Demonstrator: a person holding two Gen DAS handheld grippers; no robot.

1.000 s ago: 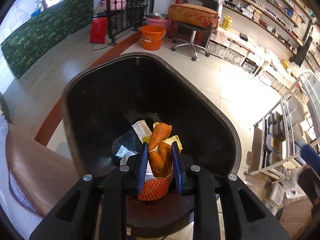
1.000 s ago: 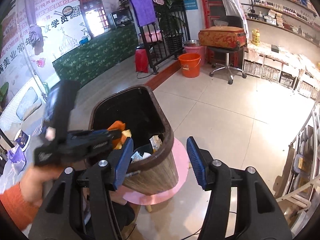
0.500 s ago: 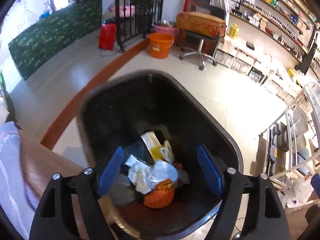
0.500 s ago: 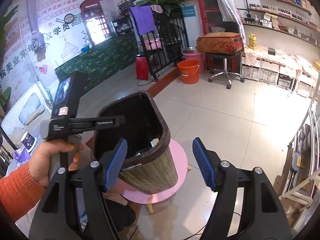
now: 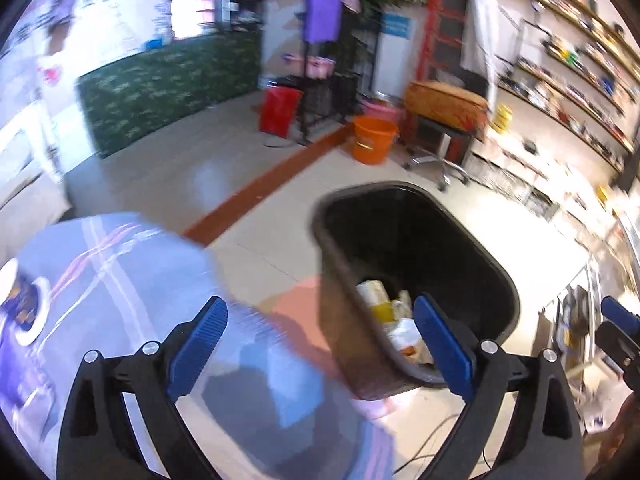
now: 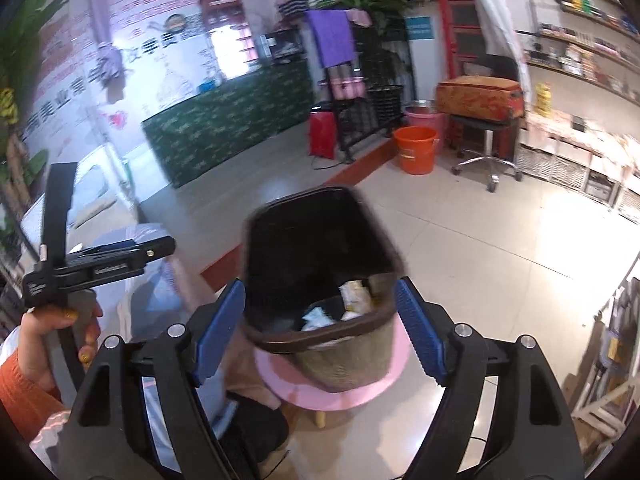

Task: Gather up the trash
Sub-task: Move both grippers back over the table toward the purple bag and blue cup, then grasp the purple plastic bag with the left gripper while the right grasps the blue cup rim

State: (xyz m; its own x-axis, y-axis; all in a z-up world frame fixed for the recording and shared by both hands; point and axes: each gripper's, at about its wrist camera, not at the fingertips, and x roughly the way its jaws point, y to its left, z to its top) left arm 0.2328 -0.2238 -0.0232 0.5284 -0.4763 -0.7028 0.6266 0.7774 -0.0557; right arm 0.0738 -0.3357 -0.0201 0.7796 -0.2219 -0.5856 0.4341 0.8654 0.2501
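- The trash (image 5: 394, 320), pale wrappers and yellow packets with something orange among them, is seen lying in the bottom of a dark waste bin (image 5: 496, 276); in the right wrist view the same trash (image 6: 348, 304) is framed between the two blue pads, beyond their tips.
- The waste bin (image 6: 276, 340) is stood on a round pink stool (image 6: 360, 392), just ahead of the right gripper's (image 6: 320, 328) jaws and partly between them without being touched.
- The right gripper's jaws are opening; nothing is pressed by the pads.
- The left gripper (image 5: 320, 344) is seen with its jaws spread wide and opening; nothing is held. Its right pad is overlapped against the bin's near rim in the picture, while its left pad is set over a pale blue patterned surface (image 5: 120, 280).
- In the right wrist view the left gripper (image 6: 132, 256) is seen left of the jaws, gripped by a hand (image 6: 48, 336) in an orange sleeve.
- Well beyond both pairs of jaws, an orange bucket (image 6: 414, 150) is stood on the tiled floor.
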